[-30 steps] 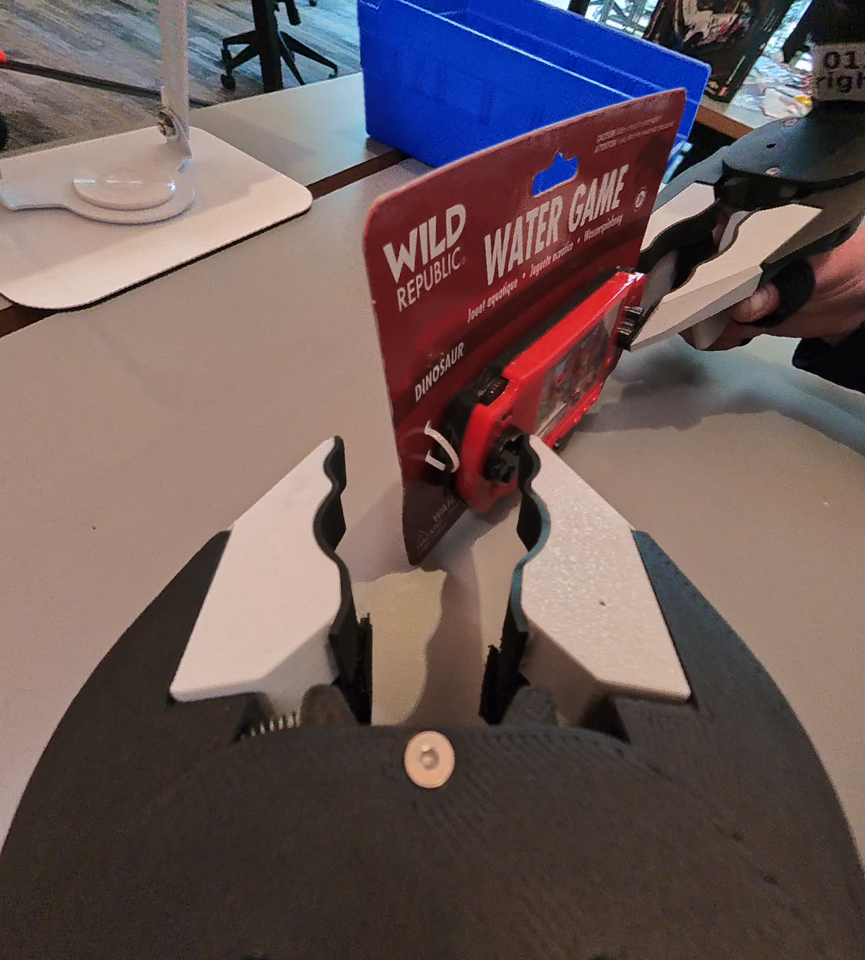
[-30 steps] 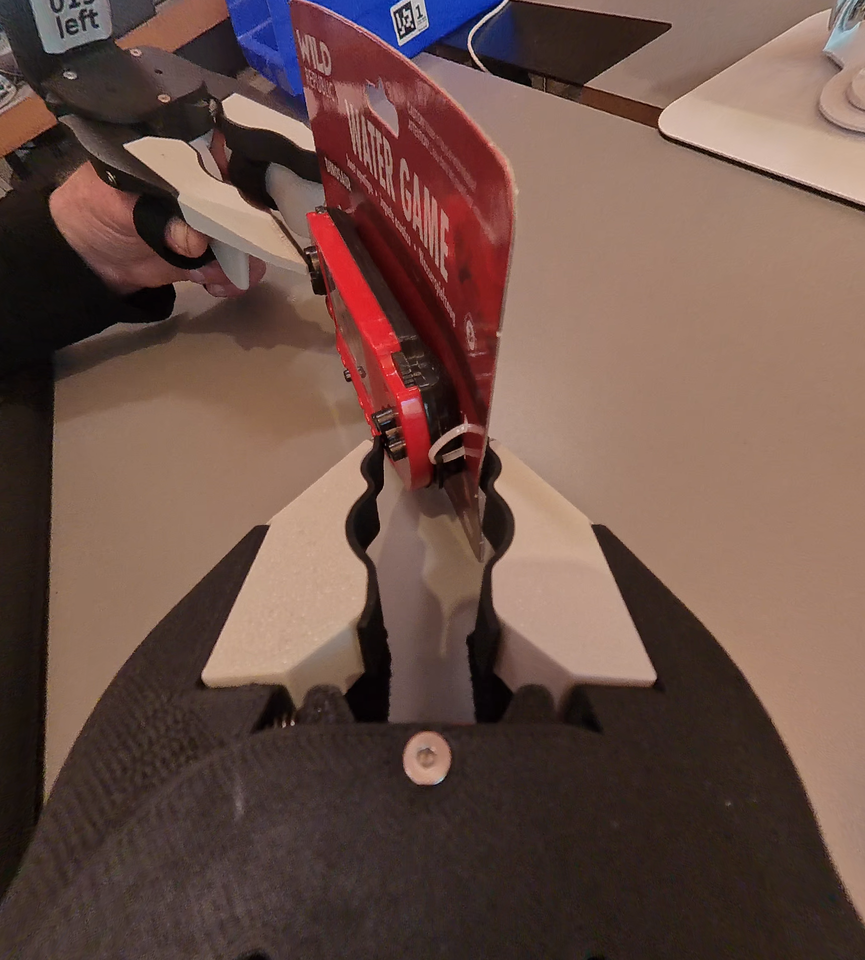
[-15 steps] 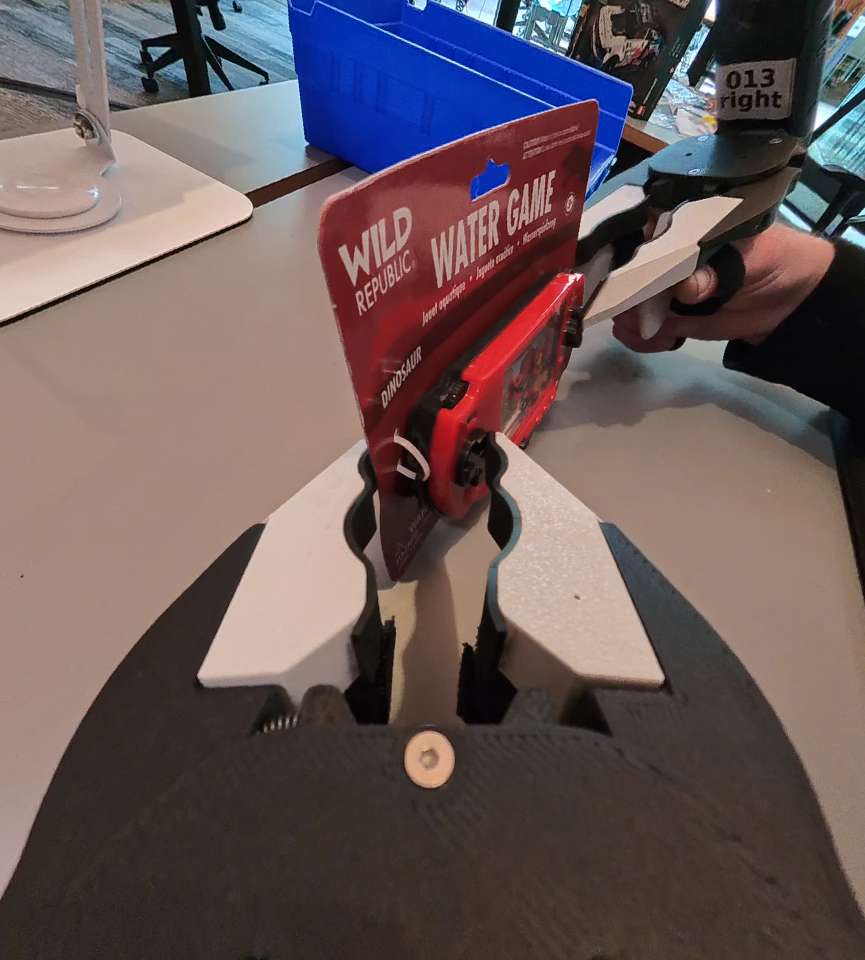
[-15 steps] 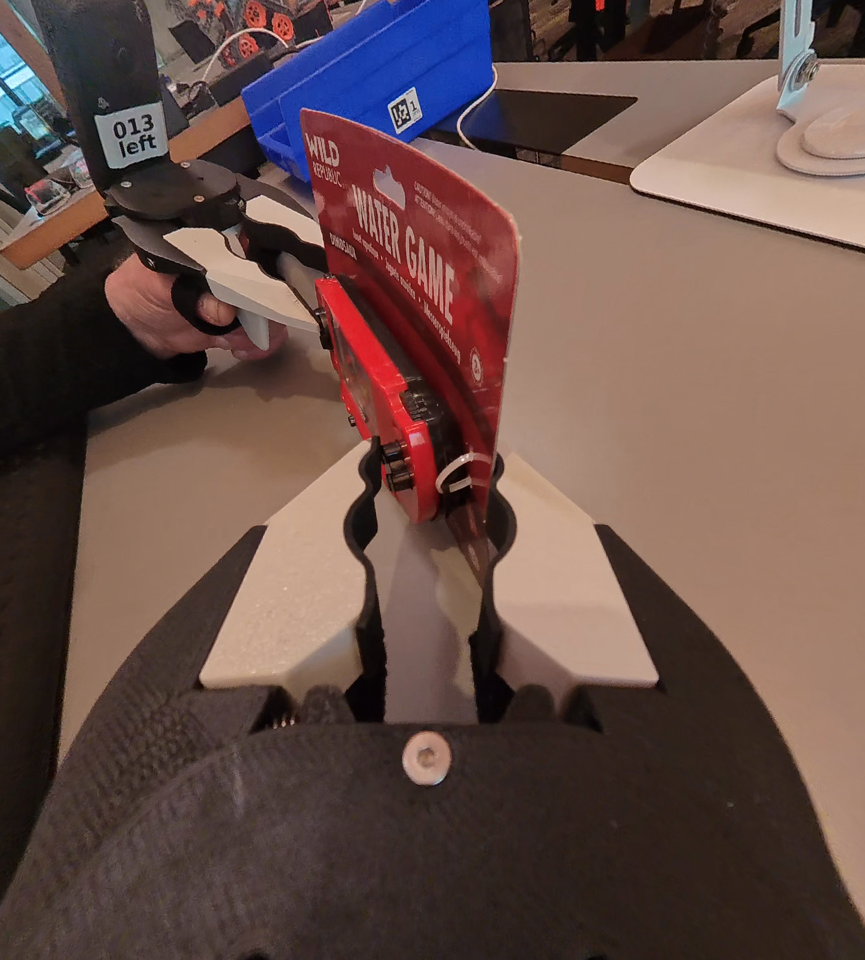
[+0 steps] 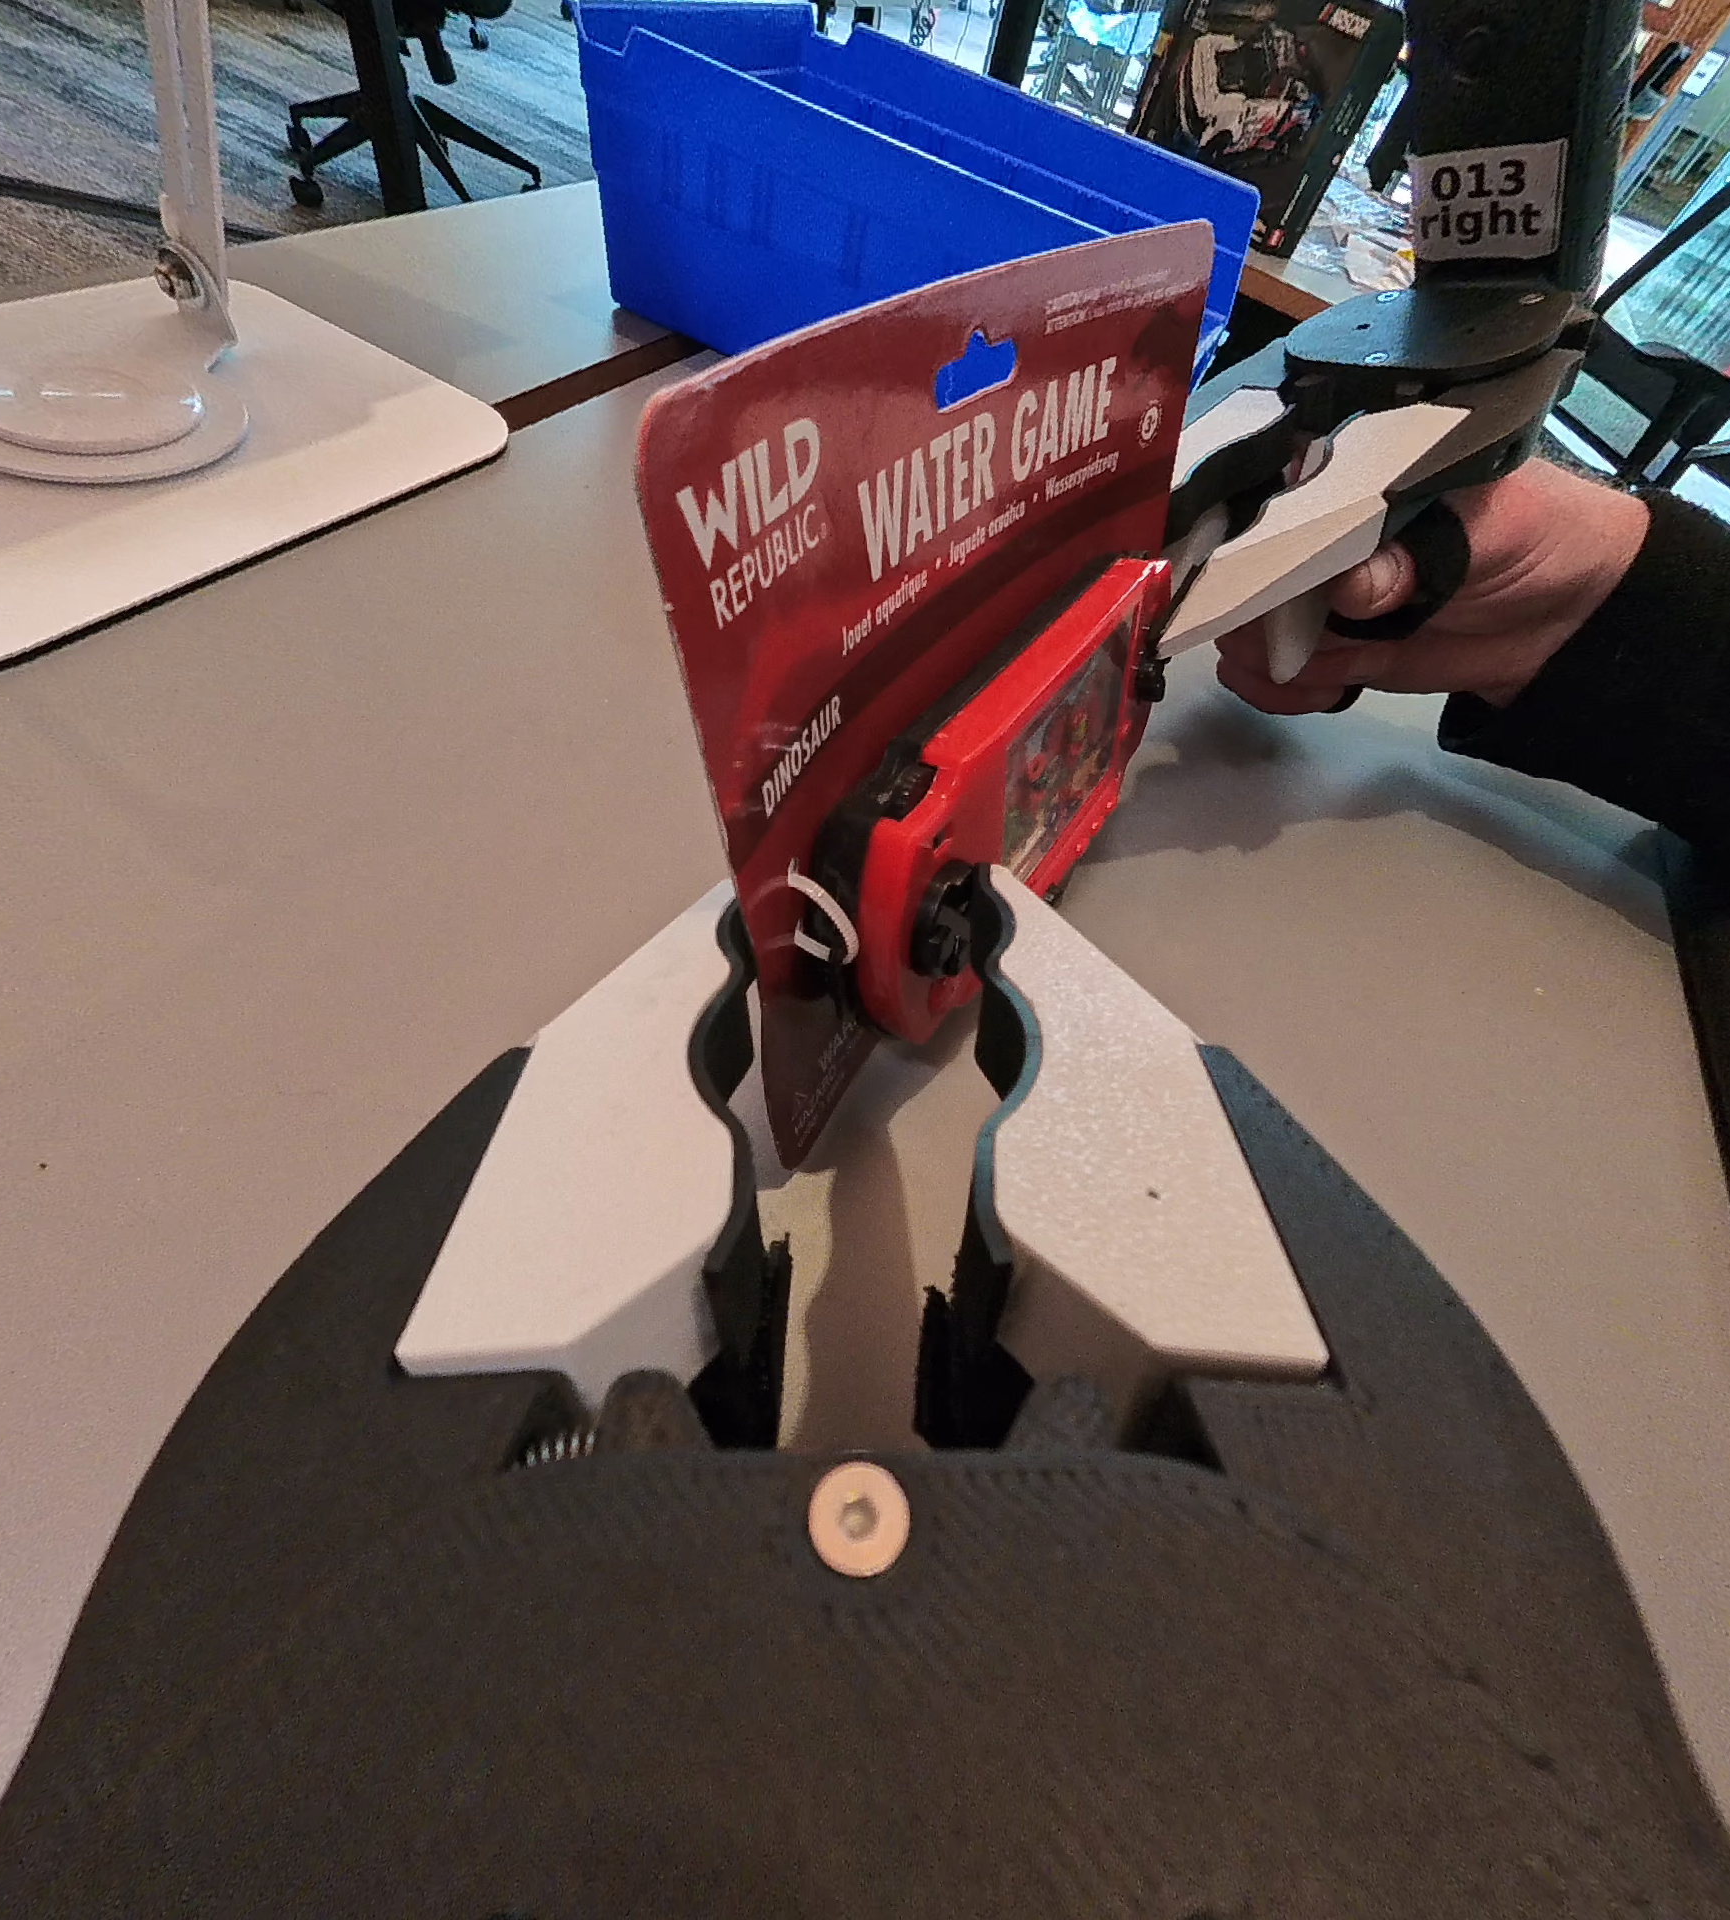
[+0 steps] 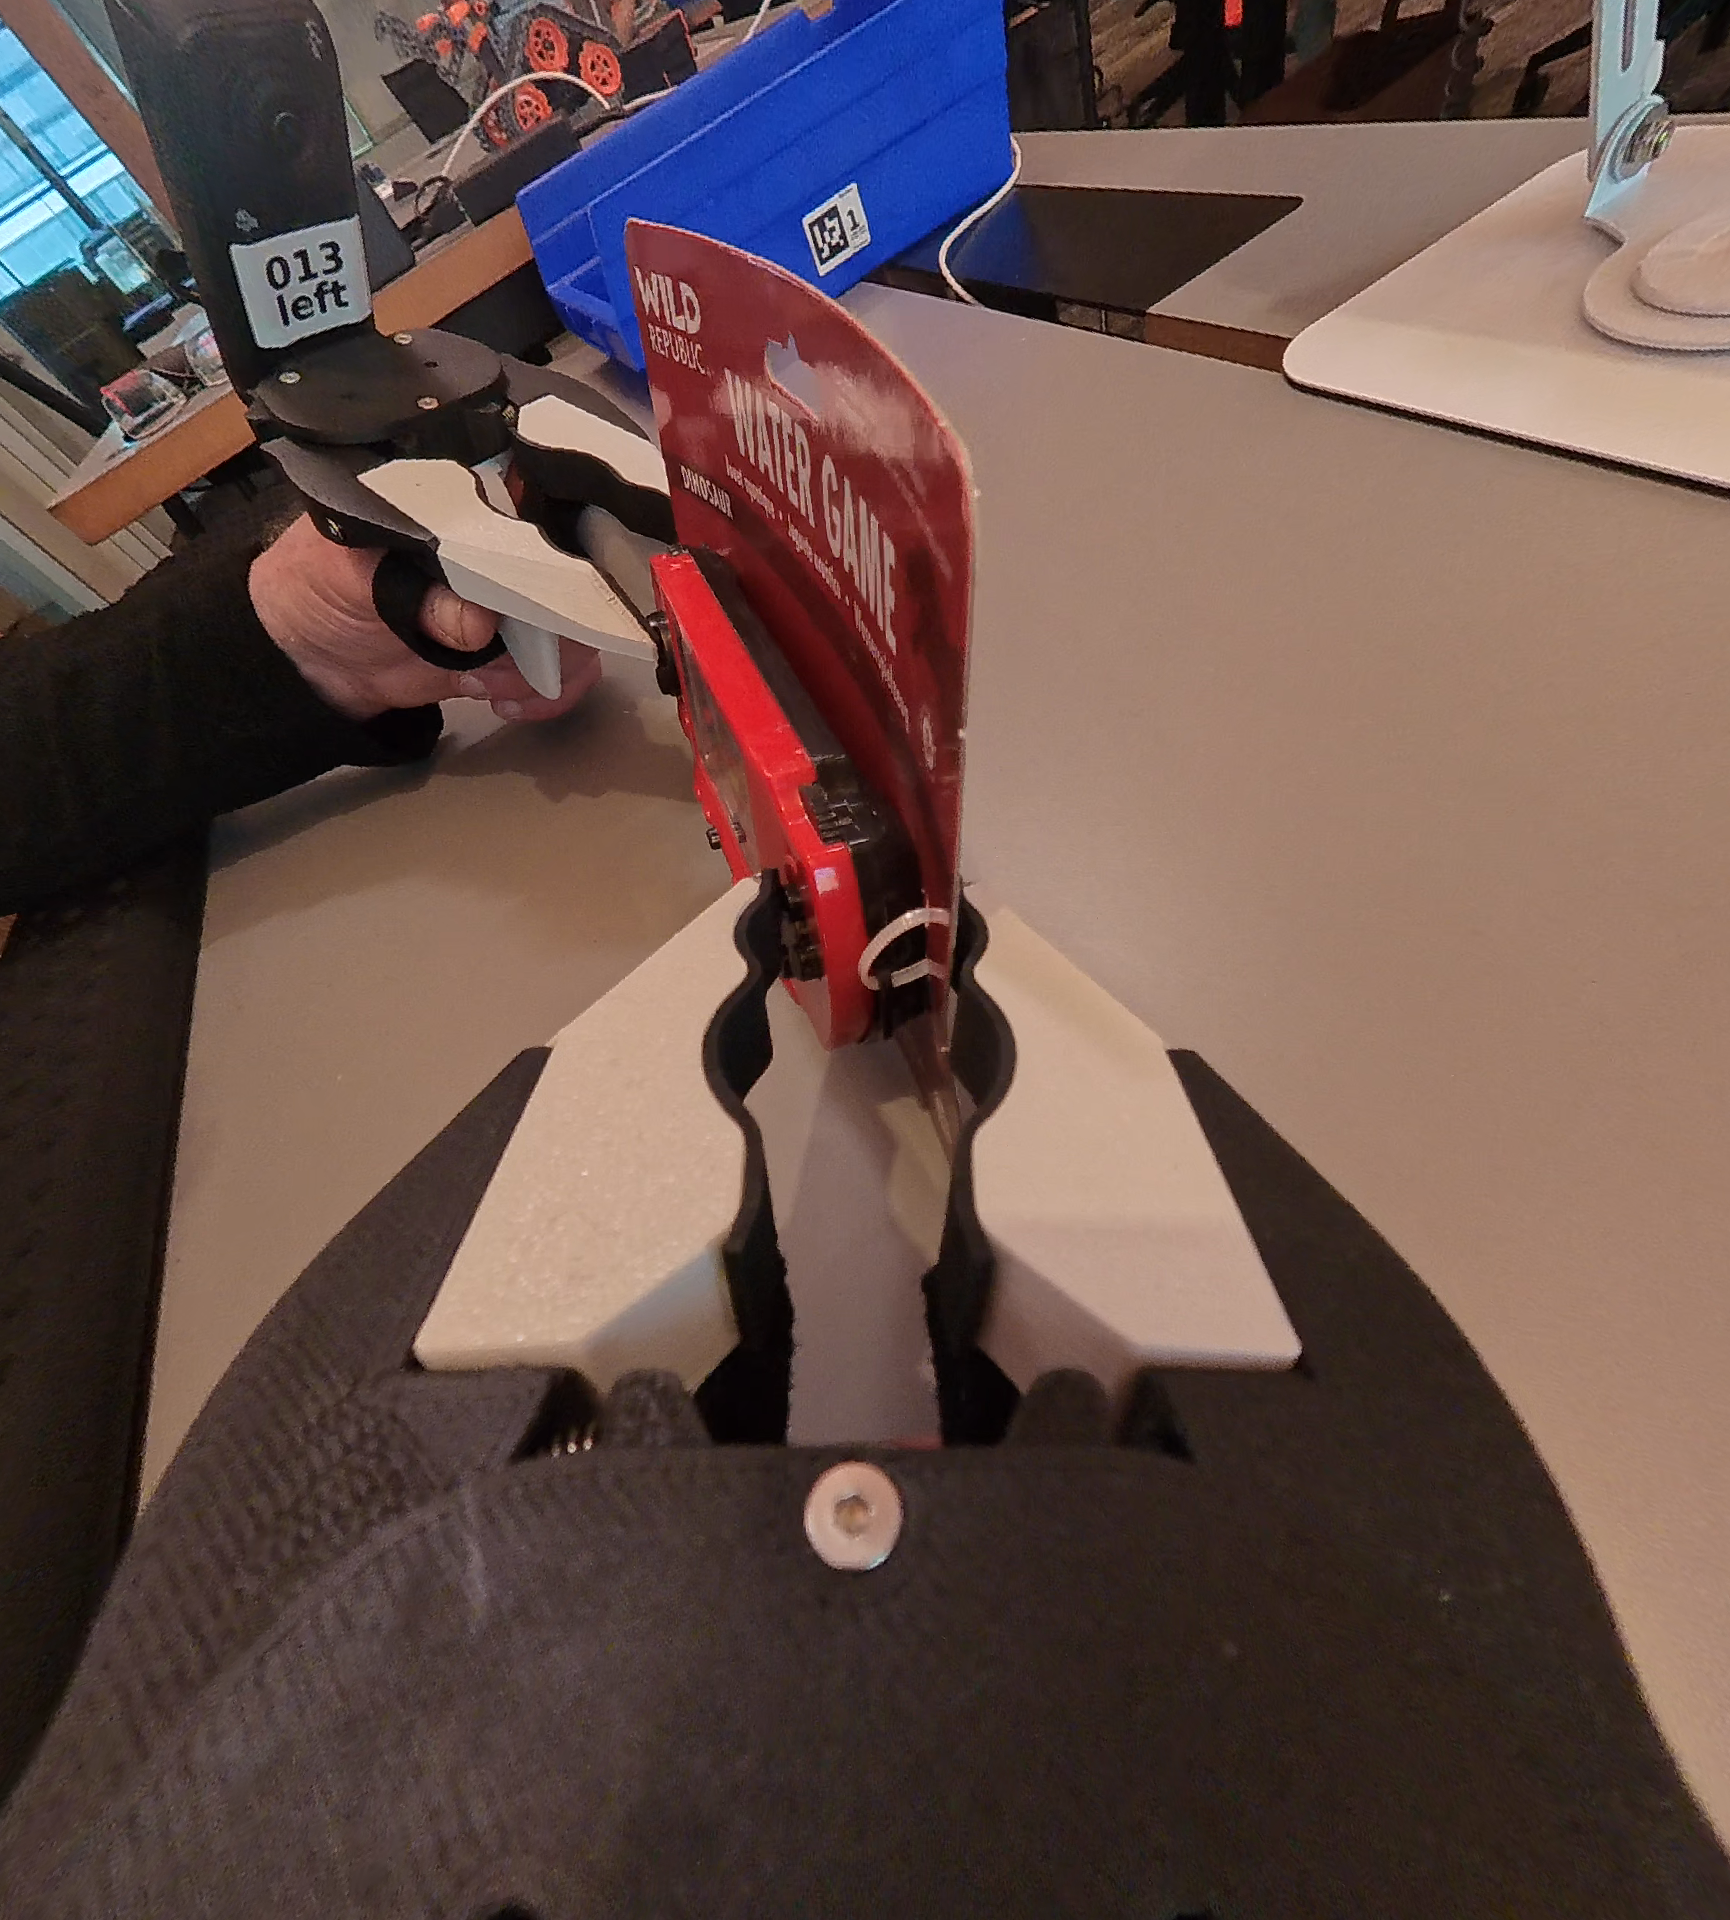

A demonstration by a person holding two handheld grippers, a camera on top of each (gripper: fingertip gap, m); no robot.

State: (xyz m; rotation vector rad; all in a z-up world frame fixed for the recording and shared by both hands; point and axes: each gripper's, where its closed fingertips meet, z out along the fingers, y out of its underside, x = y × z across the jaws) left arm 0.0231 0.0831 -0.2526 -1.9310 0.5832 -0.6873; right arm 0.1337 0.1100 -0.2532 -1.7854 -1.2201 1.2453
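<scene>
A red handheld toy game is tied with a white zip tie to a dark red backing card. The card stands upright on edge above the grey table. My left gripper is shut on the near end of the toy and card. My right gripper is shut on the opposite end, and the toy and card run away from it. Each gripper also shows at the far end in the other's view: the right one and the left one, each held by a hand.
A blue plastic bin stands on the table behind the card; it also shows in the right wrist view. A white stand base lies at the far left. A black mat lies beyond the bin. The grey table surrounds the toy.
My left gripper has closed from open onto the near end of the toy and card. Both views have lifted and tilted a little, showing more of the room behind.
</scene>
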